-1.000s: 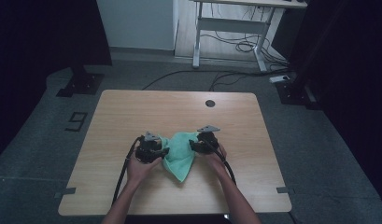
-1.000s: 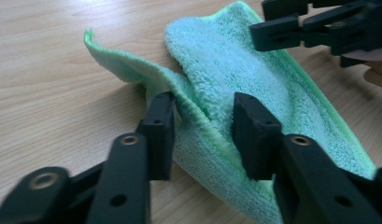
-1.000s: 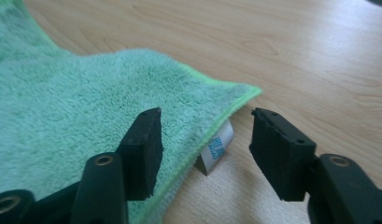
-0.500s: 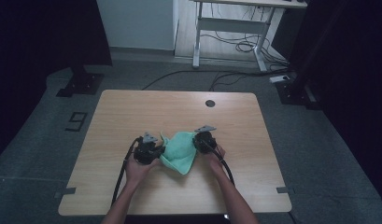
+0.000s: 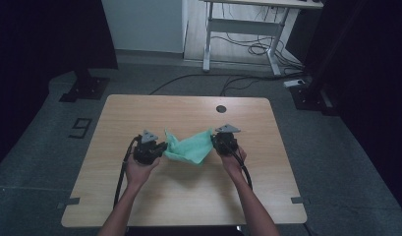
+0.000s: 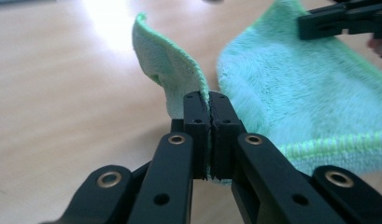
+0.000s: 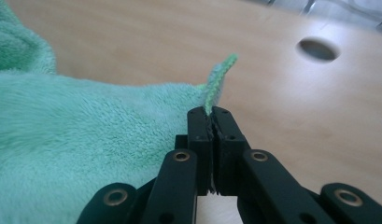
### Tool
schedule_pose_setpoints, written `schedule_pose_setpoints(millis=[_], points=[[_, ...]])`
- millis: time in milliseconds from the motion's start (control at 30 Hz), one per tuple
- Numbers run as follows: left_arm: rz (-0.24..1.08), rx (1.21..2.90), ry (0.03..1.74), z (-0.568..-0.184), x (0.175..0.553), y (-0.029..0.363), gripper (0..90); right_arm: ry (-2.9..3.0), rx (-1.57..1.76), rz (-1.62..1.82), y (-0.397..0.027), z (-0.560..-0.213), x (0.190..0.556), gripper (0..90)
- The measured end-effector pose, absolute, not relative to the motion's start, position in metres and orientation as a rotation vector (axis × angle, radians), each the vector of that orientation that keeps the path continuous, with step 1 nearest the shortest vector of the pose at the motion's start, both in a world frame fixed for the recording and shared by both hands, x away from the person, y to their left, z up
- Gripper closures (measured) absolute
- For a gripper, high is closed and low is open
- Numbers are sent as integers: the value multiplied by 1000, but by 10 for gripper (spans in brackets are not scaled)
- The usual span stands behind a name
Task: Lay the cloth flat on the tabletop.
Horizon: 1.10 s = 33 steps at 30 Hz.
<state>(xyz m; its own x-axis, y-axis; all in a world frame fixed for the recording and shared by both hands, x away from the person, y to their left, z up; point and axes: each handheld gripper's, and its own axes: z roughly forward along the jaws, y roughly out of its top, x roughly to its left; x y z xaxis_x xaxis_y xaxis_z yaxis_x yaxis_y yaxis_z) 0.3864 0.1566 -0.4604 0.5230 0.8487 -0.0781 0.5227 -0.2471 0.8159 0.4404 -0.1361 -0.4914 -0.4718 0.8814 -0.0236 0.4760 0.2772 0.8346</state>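
a green microfibre cloth (image 5: 189,146) is held slung between the two grippers over the middle of the wooden table (image 5: 139,206), one corner clamped tight in the left gripper (image 6: 208,100) and another in the right gripper (image 7: 212,114). it is judged light, soft and limp, sagging wherever unsupported, so the stitched hem at the corners is the best place for it to be pinched.

Grey floor (image 5: 51,147), wooden table (image 5: 188,105), white desk frame (image 5: 243,27), dark curtains (image 5: 41,34)
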Motion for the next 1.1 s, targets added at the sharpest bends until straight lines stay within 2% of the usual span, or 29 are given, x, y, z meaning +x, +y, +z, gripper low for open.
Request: schedule_pose_setpoints(millis=[133,167,267,400,433,500,533,567,600,633,700,733,800,1000,1100], points=[[548,1832,1092,-430,391,165,877,1895,1213,1178,-155,-453,442,869],[570,1767,1053,-412,389,169,877,1845,1209,1214,-160,-445,440,869],[592,1746,1019,-406,383,167,875,1791,1204,1254,-166,-436,434,868],[566,1783,1001,-425,370,160,851,1785,1200,1257,-168,-449,419,859],[486,1805,1025,-447,365,158,839,1830,1232,1217,-171,-469,411,842],[457,1825,1038,-459,362,156,814,1852,1243,1206,-172,-476,409,822],[432,1852,1053,-473,358,154,814,1895,1263,1179,-174,-485,407,784],[393,1876,1077,-491,353,153,777,1958,1295,1081,-176,-502,403,706],[393,1876,1077,-491,353,153,735,1958,1295,1081,-176,-502,403,706],[370,1890,1100,-500,351,152,670,1958,1331,1054,-180,-510,400,666],[361,1880,1117,-508,346,156,594,1954,1344,1061,-183,-510,400,630],[361,1880,1117,-508,346,156,556,1954,1344,1061,-183,-510,400,630],[417,1847,1129,-501,344,163,506,1926,1334,1056,-184,-504,398,567],[428,1856,1121,-491,349,166,495,1873,1362,1041,-185,-494,397,472],[398,1881,1122,-493,359,159,489,1882,1381,1079,-187,-494,391,477]])
